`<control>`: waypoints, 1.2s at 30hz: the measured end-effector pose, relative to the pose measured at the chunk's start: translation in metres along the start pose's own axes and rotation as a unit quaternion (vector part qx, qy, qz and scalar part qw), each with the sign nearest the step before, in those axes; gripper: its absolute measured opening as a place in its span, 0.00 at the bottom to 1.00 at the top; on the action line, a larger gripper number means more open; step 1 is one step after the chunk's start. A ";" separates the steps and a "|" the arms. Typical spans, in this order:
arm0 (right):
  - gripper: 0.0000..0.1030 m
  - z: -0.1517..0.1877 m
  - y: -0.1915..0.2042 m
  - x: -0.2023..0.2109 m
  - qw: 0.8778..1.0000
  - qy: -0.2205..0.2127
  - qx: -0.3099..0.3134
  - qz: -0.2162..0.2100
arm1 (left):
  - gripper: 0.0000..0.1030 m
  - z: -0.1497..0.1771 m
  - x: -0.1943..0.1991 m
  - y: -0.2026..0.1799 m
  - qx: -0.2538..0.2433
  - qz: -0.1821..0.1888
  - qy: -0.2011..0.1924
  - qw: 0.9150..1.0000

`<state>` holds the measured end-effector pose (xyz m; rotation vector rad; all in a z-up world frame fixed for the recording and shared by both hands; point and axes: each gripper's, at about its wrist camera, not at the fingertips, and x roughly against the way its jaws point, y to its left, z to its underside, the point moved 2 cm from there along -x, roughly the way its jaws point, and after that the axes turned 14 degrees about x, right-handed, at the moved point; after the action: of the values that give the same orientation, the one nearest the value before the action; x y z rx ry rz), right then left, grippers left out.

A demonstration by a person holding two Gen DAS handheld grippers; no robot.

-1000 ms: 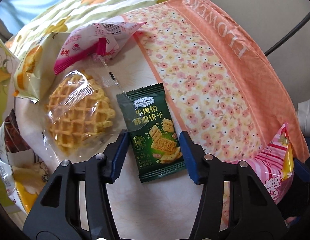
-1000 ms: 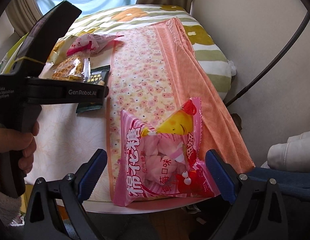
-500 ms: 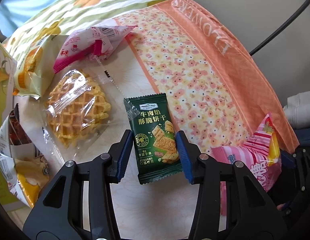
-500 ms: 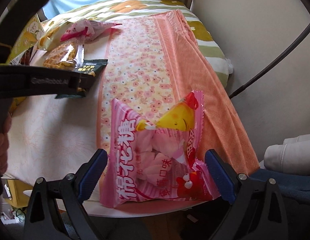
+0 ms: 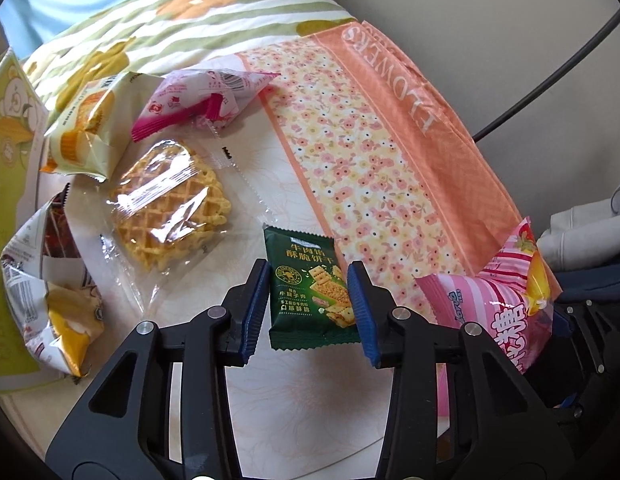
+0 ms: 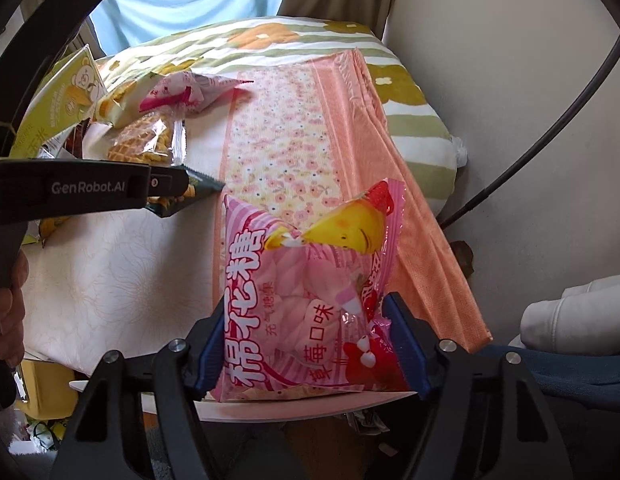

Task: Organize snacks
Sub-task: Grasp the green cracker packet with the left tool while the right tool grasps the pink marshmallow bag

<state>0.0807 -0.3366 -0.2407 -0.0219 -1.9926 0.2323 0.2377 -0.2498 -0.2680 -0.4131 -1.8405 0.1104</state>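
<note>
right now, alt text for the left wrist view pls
The left gripper is shut on a small green cracker packet above a pale round table. A wrapped waffle, a pink and white packet and yellow snack bags lie to the left; a floral orange cloth and a pink marshmallow bag are to the right.

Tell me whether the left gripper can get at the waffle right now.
Probably not yet: the left gripper is shut on the green cracker packet. The waffle lies uncovered close by, so the way is otherwise free.
</note>
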 end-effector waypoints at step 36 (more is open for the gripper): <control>0.66 -0.004 -0.012 -0.005 0.999 0.005 -0.032 -0.014 | 0.41 0.005 -0.055 -0.015 -0.101 -0.101 0.101 0.985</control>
<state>0.0874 -0.3481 -0.2417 -0.0368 -1.9894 0.1502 0.2431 -0.2819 -0.3148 -0.3620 -1.6869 -0.2503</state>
